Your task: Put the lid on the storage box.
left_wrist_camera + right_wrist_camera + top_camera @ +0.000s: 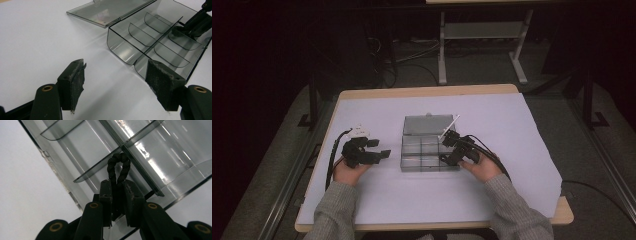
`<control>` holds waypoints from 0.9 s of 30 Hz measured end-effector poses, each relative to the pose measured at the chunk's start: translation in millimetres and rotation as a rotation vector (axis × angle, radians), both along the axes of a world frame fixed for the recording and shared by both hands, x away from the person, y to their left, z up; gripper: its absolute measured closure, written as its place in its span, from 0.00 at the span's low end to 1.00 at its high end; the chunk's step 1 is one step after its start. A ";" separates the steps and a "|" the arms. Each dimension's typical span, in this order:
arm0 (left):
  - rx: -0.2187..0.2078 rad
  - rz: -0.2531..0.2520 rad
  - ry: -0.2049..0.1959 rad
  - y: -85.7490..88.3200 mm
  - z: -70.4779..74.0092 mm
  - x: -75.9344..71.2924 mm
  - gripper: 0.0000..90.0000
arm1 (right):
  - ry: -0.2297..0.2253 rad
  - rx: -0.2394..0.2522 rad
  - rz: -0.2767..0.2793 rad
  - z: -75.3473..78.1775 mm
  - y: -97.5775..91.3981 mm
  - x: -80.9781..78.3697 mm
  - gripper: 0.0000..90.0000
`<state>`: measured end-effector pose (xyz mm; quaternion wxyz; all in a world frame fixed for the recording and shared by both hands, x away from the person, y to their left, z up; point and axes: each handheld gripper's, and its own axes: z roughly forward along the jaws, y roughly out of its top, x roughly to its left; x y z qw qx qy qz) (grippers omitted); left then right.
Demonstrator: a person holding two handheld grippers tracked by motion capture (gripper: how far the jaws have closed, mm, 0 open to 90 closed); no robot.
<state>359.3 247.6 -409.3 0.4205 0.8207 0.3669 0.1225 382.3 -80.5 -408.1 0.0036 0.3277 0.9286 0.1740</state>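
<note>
Cord loop (118,167) pinched in right hand-held gripper (117,195), just above organizer box (75,150) divider, ready to drop. Left hand-held gripper (115,77) gapes empty beside box, likely to steady it.

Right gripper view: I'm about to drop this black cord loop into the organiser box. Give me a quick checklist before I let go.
1. Grip on the black cord loop: right tongs are shut on it, loop sticking out past the tips. Ok.
2. Loop over the clear box: it hangs above the dividers where they cross, not plainly inside one compartment. Not ok.
3. Lid open: lies flat behind the box. Ok.
4. Compartments free: those in view look empty. Ok.
5. Left tongs clear of the drop: open, holding nothing, beside the box's near corner. Ok.
6. Whether the loop touches a divider: cannot tell.
</note>
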 end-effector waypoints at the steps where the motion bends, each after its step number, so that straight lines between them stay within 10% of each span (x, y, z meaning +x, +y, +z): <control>1: -0.001 0.002 -0.001 0.1 0.1 -0.1 0.35 | -0.003 -0.007 0.003 -1.3 0.7 0.6 0.86; 27: 0.002 -0.008 0.003 -0.6 -0.6 0.6 0.35 | -0.021 0.055 -0.002 7.9 -5.0 0.3 0.74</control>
